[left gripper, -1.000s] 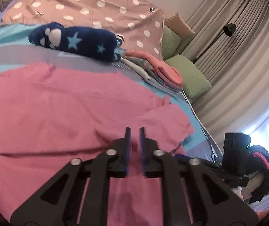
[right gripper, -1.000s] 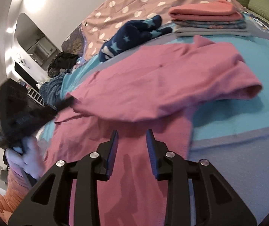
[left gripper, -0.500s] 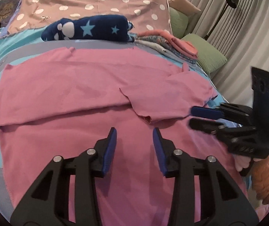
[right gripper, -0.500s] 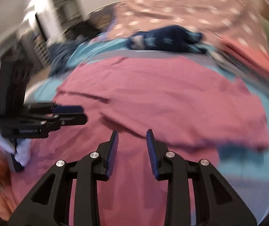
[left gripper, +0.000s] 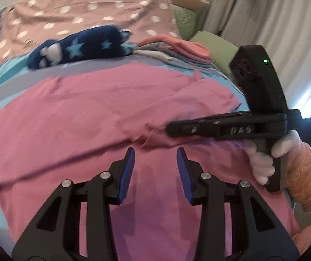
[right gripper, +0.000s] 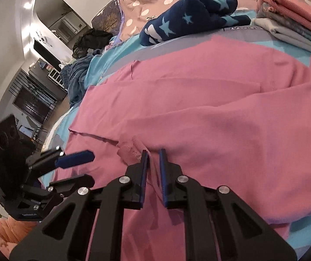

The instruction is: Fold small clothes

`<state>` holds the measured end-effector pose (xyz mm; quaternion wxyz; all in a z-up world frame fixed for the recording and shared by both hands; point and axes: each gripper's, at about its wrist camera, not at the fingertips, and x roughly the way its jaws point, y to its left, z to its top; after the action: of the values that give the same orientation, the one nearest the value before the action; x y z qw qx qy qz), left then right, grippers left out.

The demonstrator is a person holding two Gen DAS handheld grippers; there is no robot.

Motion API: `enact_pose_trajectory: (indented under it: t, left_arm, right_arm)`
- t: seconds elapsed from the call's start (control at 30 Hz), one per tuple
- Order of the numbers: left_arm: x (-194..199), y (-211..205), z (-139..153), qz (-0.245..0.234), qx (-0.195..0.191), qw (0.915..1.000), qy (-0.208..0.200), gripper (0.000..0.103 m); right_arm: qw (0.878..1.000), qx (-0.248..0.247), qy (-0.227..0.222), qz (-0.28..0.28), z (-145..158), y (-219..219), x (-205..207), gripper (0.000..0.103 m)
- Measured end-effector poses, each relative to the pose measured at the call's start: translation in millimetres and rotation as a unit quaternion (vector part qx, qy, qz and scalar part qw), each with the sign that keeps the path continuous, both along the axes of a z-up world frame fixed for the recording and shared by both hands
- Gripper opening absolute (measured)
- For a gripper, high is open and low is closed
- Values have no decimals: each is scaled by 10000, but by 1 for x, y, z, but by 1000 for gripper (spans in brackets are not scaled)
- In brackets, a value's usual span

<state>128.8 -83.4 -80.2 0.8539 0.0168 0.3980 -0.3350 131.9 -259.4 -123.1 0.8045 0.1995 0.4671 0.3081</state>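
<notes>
Black left gripper [left gripper: 155,152] with blue pads, silver screws; orange quilted sleeve [left gripper: 307,174]

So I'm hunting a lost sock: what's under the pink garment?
Around the pink garment only the turquoise and grey bedsheet shows. Whatever lies beneath is covered; no sock is visible at its edges.

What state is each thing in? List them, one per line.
left claw: open, hovering over the pink garment, holding nothing.
right claw: nearly shut, pinching a fold by the hem of the pink garment.
pink garment: spread on the bed, partly folded, one flap laid over.
navy star socks: bundled, lying beyond the garment.
folded clothes stack: folded, piled flat.
bed: covered by a turquoise sheet.
</notes>
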Motion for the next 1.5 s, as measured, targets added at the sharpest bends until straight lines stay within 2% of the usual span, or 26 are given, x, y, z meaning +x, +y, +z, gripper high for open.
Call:
enact_pose_trajectory:
  t: [0.17, 0.27, 0.4, 0.57, 0.6, 0.63, 0.8, 0.87, 0.93, 0.97, 1.0, 1.03, 1.07, 1.13, 1.17, 1.23, 1.27, 1.3, 1.33, 1.37, 1.4, 1.43, 1.47, 1.5]
  left_arm:
    - [18, -19, -9, -228, 178, 9995, 146, 35]
    - [25, -18, -11, -252, 108, 9994, 233, 32]
    - [29, -20, -7, -350, 127, 9992, 110, 32]
    - [32, -26, -9, -564, 265, 9980, 146, 32]
    - [33, -28, -12, -604, 288, 9975, 207, 28]
    - [33, -30, -13, -647, 283, 9973, 222, 8]
    - [7, -23, 7, -786, -6, 9966, -254, 5]
    - [-6, -14, 9, -762, -5, 9967, -289, 6]
    - [-15, -3, 3, -684, 47, 9975, -153, 10]
    - [-17, 2, -2, -565, 152, 9983, -18, 18]
    - [-17, 6, -7, -466, 228, 9986, 94, 26]
    - [-17, 10, -10, -368, 251, 9988, 187, 43]
    - [-16, 15, -11, -275, 162, 9991, 266, 55]
    - [-11, 21, -10, -226, -183, 9984, 487, 66]
    - [-6, 24, -10, -218, -483, 9964, 663, 72]
    - [8, 27, -15, -117, -920, 9906, 1001, 73]
    - [14, 26, -18, -26, -1019, 9882, 1144, 74]
    - [24, 26, -25, 95, -1199, 9828, 1398, 74]
    - [30, 25, -28, 157, -1325, 9792, 1531, 72]
    - [39, 25, -34, 262, -1585, 9713, 1756, 70]
    - [44, 23, -37, 338, -1716, 9665, 1877, 63]
    - [47, 20, -38, 358, -1730, 9655, 1915, 25]
    - [51, 15, -40, 310, -1734, 9633, 2023, 4]
    - [51, 12, -39, 322, -1731, 9633, 2028, 2]
  right_arm:
    - [10000, 50, 35, -18, 3, -5, -5, 13]
    - [9999, 51, 9, -102, 3, -14, -13, 13]
    - [9993, -111, -133, -320, 10, -28, -29, 14]
    - [9964, -186, -270, -787, 16, -57, -56, 23]
    - [9956, -182, -280, -878, 16, -62, -61, 23]
    - [9941, -181, -293, -1027, 17, -70, -67, 23]
    - [9872, -79, -223, -1576, 14, -99, -87, 24]
    - [9852, -50, -164, -1706, 12, -107, -92, 25]
    - [9841, -62, -148, -1767, 11, -111, -96, 25]
    - [9839, -60, -142, -1782, 10, -112, -97, 25]
    - [9837, -58, -132, -1790, 10, -111, -96, 27]
    - [9836, -52, -118, -1802, 9, -111, -96, 28]
    - [9834, -29, -89, -1814, 8, -110, -93, 28]
    - [9835, 29, -54, -1806, 6, -107, -93, 28]
    - [9838, 41, -63, -1790, 7, -106, -93, 28]
    - [9844, 21, -102, -1756, 9, -102, -95, 29]
    - [9846, 1, -128, -1741, 11, -100, -96, 29]
    - [9846, -13, -150, -1744, 12, -100, -98, 29]
    - [9843, -26, -165, -1757, 12, -101, -98, 30]
    - [9836, -55, -182, -1795, 13, -103, -100, 30]
    - [9827, -79, -185, -1840, 13, -105, -101, 31]
    - [9813, -107, -173, -1914, 13, -108, -102, 31]
    - [9799, -123, -153, -1986, 12, -113, -103, 31]
    - [9787, -131, -135, -2046, 11, -116, -104, 31]
